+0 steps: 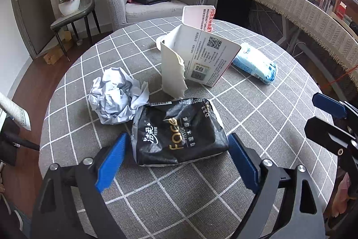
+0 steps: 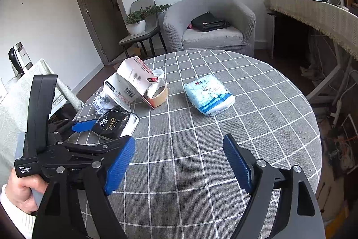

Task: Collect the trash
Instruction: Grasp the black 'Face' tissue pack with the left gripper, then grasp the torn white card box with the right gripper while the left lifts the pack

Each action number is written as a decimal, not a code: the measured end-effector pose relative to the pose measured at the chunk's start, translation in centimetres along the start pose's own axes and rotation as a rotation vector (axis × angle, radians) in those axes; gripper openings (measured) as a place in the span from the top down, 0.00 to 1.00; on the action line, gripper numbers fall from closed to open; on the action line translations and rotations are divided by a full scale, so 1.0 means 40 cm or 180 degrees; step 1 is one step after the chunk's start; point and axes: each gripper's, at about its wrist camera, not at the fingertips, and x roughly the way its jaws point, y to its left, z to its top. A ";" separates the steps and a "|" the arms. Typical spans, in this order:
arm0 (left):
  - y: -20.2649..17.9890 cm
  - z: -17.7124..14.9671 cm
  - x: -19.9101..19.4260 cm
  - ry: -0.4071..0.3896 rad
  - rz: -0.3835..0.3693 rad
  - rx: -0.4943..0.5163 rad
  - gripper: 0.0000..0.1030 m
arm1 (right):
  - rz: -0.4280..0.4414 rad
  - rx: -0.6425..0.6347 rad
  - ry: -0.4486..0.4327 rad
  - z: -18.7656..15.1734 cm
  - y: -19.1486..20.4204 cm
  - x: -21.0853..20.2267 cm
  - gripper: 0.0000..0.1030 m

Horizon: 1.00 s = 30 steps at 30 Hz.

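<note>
The crumpled black plastic tissue wrapper (image 1: pixel 179 133) lies flat on the round table with the grey checked cloth (image 1: pixel 201 194), just in front of the torn white cardboard box (image 1: pixel 197 59). The left gripper (image 1: pixel 179 153) straddles it, blue pads spread to either side, not visibly pressing. By its look the wrapper is light, limp and slick; a pinch across its crumpled middle or a raised fold should hold better than the flat edge. The right gripper (image 2: pixel 179 162) stands open over bare cloth, holding nothing.

The box, to judge from its open end, is empty; a brown tape roll (image 2: pixel 157 94) leans beside it. Left of the box sits a crumpled ball of pale paper (image 1: pixel 117 96), right of it a pale blue soft tissue pack (image 1: pixel 255 63). No waste bin is in view.
</note>
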 end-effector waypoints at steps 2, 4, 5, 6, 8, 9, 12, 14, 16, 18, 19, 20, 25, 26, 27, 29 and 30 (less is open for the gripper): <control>-0.003 -0.004 -0.004 -0.0012 -0.0006 0.0016 0.21 | -0.0001 -0.0052 -0.0004 0.000 0.007 0.005 0.20; 0.007 -0.007 -0.011 -0.0018 -0.0031 0.0017 0.27 | 0.0004 -0.0070 -0.0014 0.002 0.013 0.011 0.20; 0.013 -0.011 -0.015 -0.0011 -0.0040 0.0016 0.27 | 0.0015 -0.0065 -0.0015 0.004 0.016 0.014 0.20; 0.019 -0.013 -0.018 -0.0007 -0.0053 0.0010 0.27 | 0.0027 -0.0061 -0.0023 0.006 0.020 0.016 0.20; 0.028 -0.019 -0.024 0.0002 -0.0079 0.0017 0.27 | 0.0059 -0.0073 -0.0059 0.012 0.029 0.016 0.20; 0.033 -0.022 -0.028 0.0008 -0.0088 0.0034 0.27 | 0.0080 -0.0091 -0.0075 0.015 0.037 0.017 0.20; 0.050 -0.031 -0.039 0.0028 -0.0174 0.0035 0.27 | 0.0114 -0.0172 -0.0118 0.027 0.064 0.021 0.20; 0.065 -0.038 -0.047 0.0037 -0.0257 0.0004 0.27 | 0.0124 -0.0208 -0.0126 0.034 0.081 0.027 0.20; 0.077 -0.045 -0.054 0.0038 -0.0326 0.0004 0.27 | 0.0138 -0.0254 -0.0126 0.041 0.103 0.037 0.20; 0.084 -0.052 -0.062 0.0009 -0.0352 0.0065 0.27 | 0.0135 -0.0303 -0.0127 0.051 0.122 0.049 0.19; 0.086 -0.055 -0.066 -0.0003 -0.0348 0.0106 0.27 | 0.0138 -0.0316 -0.0129 0.057 0.130 0.054 0.19; 0.088 -0.059 -0.070 -0.0021 -0.0347 0.0142 0.27 | 0.0135 -0.0323 -0.0126 0.062 0.136 0.060 0.19; 0.109 -0.073 -0.095 -0.0055 -0.0488 0.0170 0.27 | 0.0057 -0.0265 -0.0085 0.090 0.151 0.097 0.18; 0.116 -0.076 -0.100 -0.0066 -0.0516 0.0167 0.27 | 0.0062 -0.0250 -0.0074 0.094 0.154 0.106 0.18; 0.123 -0.077 -0.104 -0.0070 -0.0541 0.0167 0.27 | 0.0063 -0.0249 -0.0058 0.097 0.159 0.115 0.18; 0.135 -0.081 -0.111 -0.0069 -0.0575 0.0161 0.27 | 0.0057 -0.0279 -0.0033 0.103 0.173 0.134 0.18; 0.141 -0.083 -0.114 -0.0070 -0.0590 0.0158 0.27 | 0.0042 -0.0297 -0.0019 0.106 0.181 0.143 0.18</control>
